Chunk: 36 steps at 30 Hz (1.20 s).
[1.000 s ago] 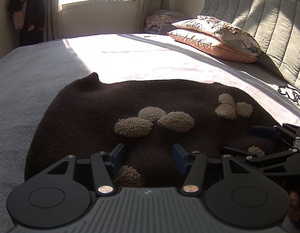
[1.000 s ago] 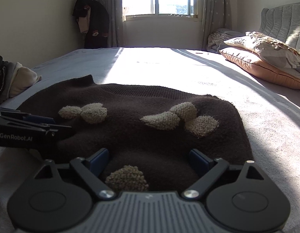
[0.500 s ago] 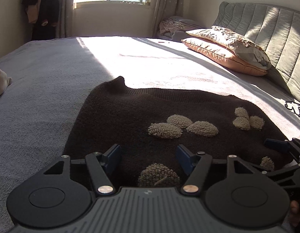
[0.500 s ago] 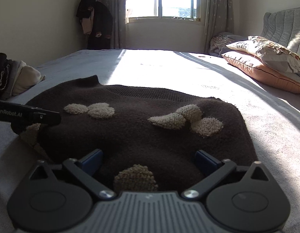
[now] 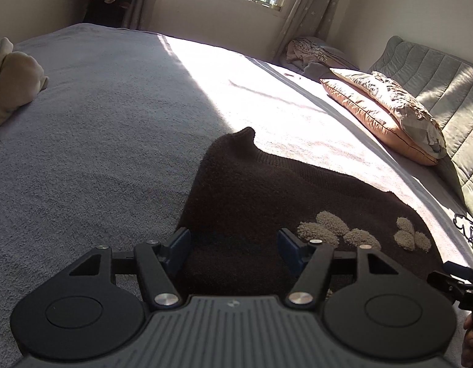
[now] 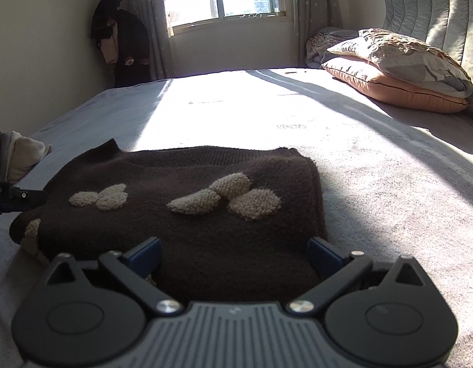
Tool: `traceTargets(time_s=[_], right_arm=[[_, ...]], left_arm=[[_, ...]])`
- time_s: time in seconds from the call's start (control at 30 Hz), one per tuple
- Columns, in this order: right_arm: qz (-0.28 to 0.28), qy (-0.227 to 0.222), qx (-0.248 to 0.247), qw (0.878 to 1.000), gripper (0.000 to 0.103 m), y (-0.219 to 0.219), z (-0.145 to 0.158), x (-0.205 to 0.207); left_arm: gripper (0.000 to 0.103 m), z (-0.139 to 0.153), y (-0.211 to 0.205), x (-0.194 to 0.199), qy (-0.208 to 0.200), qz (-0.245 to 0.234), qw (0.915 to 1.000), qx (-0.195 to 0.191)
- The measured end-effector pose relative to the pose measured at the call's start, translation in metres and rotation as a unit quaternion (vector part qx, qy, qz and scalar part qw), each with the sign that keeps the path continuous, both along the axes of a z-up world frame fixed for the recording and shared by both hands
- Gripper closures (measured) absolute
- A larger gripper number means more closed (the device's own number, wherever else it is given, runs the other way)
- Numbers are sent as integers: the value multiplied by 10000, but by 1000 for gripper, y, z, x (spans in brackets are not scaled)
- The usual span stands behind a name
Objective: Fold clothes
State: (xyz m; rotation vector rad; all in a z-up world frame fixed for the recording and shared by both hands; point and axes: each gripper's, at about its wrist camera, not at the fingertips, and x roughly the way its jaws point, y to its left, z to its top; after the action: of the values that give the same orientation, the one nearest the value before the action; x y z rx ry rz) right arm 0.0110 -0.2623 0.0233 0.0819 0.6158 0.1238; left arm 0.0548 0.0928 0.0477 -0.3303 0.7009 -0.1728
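Observation:
A dark brown sweater [image 6: 187,184] with beige fleecy patches lies folded flat on the grey bed. The same sweater [image 5: 267,196] fills the lower middle of the left wrist view. My left gripper [image 5: 233,250] is open over the sweater's near left part, holding nothing. At the near edge of the garment my right gripper [image 6: 235,256] is open wide and empty. The right gripper's tip [image 5: 457,279] shows at the lower right of the left wrist view, and the left gripper's tip [image 6: 19,199] shows at the far left of the right wrist view.
Two stacked pillows [image 6: 399,70] and a padded headboard [image 6: 435,12] are at the right. A pile of light and dark clothes [image 6: 19,156] sits at the bed's left edge. Dark garments [image 6: 123,40] hang beside the window. The bedspread [image 5: 98,128] stretches ahead.
Both grippers have pulled back from the sweater. The left one has swung leftward, so the sweater sits further right in its view. The jaws stay open.

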Motion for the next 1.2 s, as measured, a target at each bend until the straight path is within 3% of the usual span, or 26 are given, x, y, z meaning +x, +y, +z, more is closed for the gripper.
traceTargets(time_s=[0.07, 0.13, 0.2, 0.33, 0.43, 0.5, 0.67, 0.73, 0.77, 0.9, 1.0, 1.07, 1.2], right_arm=[[-230, 20, -127, 9997, 1, -6, 2, 1], [-615, 188, -11, 9979, 1, -23, 1, 5], [-1034, 434, 590, 9919, 1, -50, -2, 8], [-1542, 674, 1965, 9660, 1, -94, -9, 3], [-1598, 849, 2622, 9479, 1, -109, -14, -2], [-1503, 1064, 3257, 9274, 1, -115, -21, -5], [-1359, 1129, 3581, 9168, 1, -114, -19, -8], [-1208, 1168, 3912, 9049, 1, -116, -23, -11], [-1158, 1193, 3950, 9035, 1, -114, -24, -11], [-985, 1226, 3551, 9215, 0, -99, -24, -3], [-1026, 1091, 3546, 9229, 0, -96, -24, 2], [-903, 1051, 3481, 9272, 0, -93, -25, 8], [-426, 1057, 3347, 9354, 0, -91, -30, 29]], left_arm=[[29, -2, 9, 2, 136, 171, 9995, -236], [28, -3, 18, 4, 272, 341, 9979, -473], [28, -5, 27, 5, 407, 511, 9953, -708], [28, -7, 43, 6, 660, 839, 9871, -1195], [28, 2, 38, -2, 619, 737, 9877, -1231], [28, 4, 34, -4, 654, 669, 9898, -1076], [28, -14, 44, -1, 971, 787, 9798, -1560], [28, -16, 45, 1, 992, 765, 9784, -1644], [28, -16, 46, 1, 1003, 754, 9777, -1686], [28, -19, 50, 4, 1046, 710, 9745, -1853], [27, -22, 51, 7, 1034, 650, 9737, -1922], [26, -24, 51, 11, 938, 568, 9753, -1918], [24, -30, 55, 25, 896, 394, 9699, -2231]])
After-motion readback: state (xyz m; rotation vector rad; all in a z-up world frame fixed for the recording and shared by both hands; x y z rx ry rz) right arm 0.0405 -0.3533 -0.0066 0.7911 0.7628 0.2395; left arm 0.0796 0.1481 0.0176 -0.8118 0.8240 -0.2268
